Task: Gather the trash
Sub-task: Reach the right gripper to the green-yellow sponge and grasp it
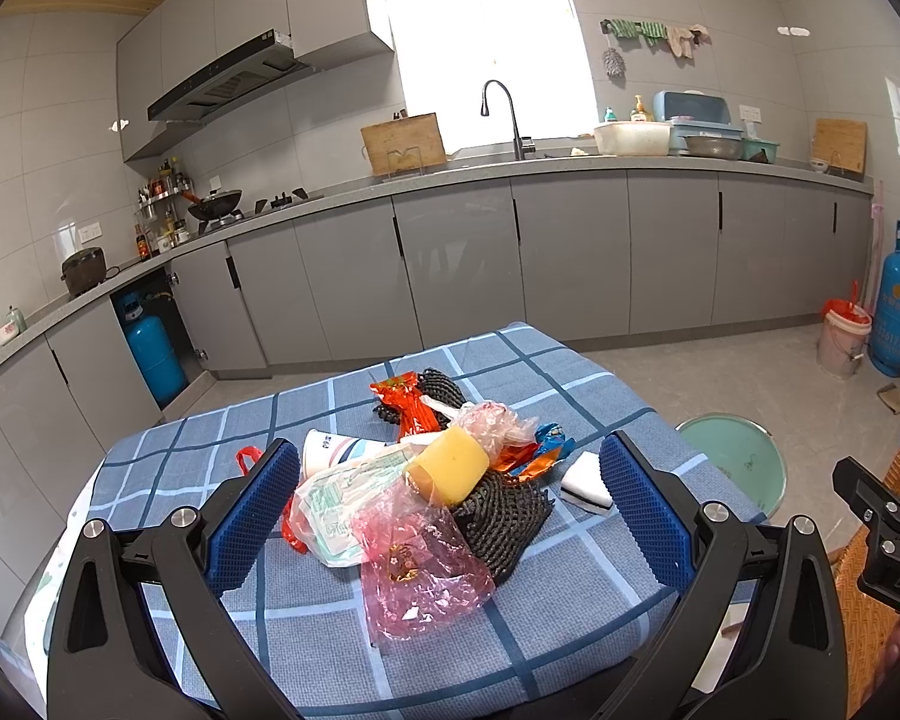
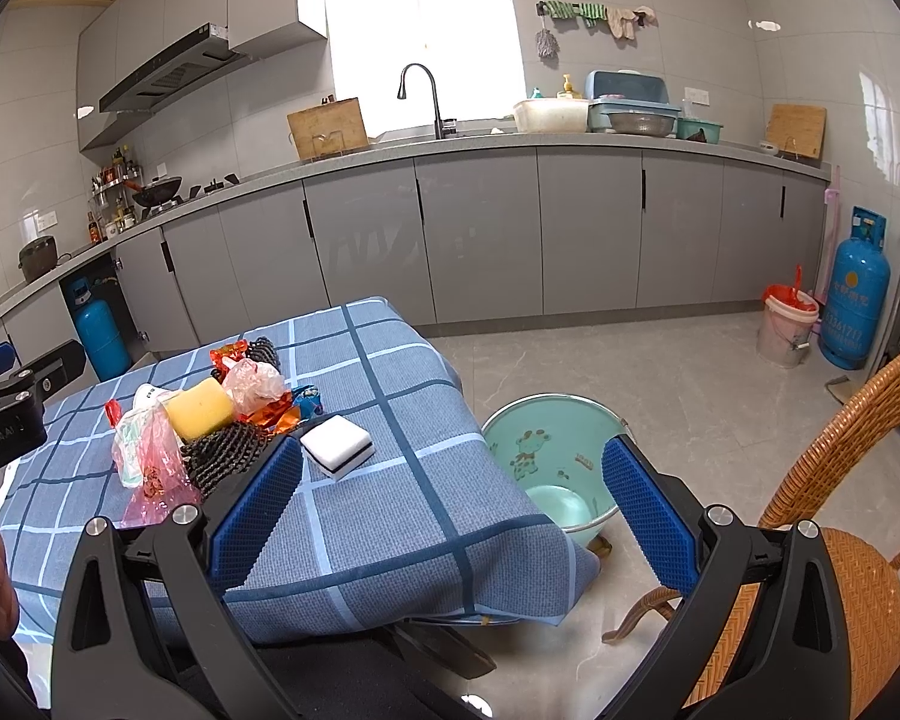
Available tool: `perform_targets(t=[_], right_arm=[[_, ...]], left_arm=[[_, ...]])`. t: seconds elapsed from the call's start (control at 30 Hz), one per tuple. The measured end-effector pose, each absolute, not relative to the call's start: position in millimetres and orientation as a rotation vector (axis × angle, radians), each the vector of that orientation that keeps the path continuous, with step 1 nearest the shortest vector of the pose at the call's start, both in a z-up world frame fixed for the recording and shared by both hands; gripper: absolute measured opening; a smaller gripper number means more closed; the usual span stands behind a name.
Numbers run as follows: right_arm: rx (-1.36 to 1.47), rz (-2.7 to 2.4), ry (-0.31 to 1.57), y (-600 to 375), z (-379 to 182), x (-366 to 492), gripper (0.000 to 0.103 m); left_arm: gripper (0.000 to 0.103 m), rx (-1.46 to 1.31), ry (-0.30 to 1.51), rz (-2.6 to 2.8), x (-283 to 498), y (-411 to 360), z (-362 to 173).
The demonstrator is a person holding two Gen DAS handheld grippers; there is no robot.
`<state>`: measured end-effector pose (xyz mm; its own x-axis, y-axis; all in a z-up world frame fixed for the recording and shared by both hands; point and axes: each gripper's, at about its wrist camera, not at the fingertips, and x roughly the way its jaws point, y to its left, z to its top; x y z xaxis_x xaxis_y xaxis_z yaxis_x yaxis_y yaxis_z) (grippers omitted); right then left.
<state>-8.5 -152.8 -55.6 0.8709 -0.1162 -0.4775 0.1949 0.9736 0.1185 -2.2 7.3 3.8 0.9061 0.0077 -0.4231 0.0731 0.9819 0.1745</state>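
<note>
A heap of trash lies on the blue checked tablecloth [image 1: 306, 618]: a yellow sponge [image 1: 450, 468], pink plastic bags [image 1: 414, 570], a printed wrapper [image 1: 342, 504], black foam netting [image 1: 504, 516], a red snack packet [image 1: 408, 402] and a paper cup [image 1: 330, 450]. A white sponge with a dark base [image 1: 585, 480] [image 2: 337, 445] sits apart to the right. My left gripper [image 1: 450, 516] is open, its blue pads either side of the heap. My right gripper [image 2: 450, 510] is open over the table's right edge. A mint-green bucket [image 2: 546, 456] [image 1: 738, 462] stands on the floor beside the table.
A wicker chair [image 2: 858, 540] is at the right. Grey kitchen cabinets [image 2: 480, 234] line the far wall, with blue gas cylinders [image 2: 855, 294] [image 2: 99, 333] and a pink pail [image 2: 786, 324] on the floor. Bare tiled floor [image 2: 660, 372] lies beyond the table.
</note>
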Motion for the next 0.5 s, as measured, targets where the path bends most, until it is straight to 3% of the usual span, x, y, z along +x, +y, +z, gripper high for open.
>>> perform_targets(t=[0.5], right_arm=[[0.133, -0.149, 0.555, -152.4, -79.4, 35.3, 0.098]], left_arm=[[0.099, 0.177, 0.558, 0.170, 46.9, 85.7, -38.9]])
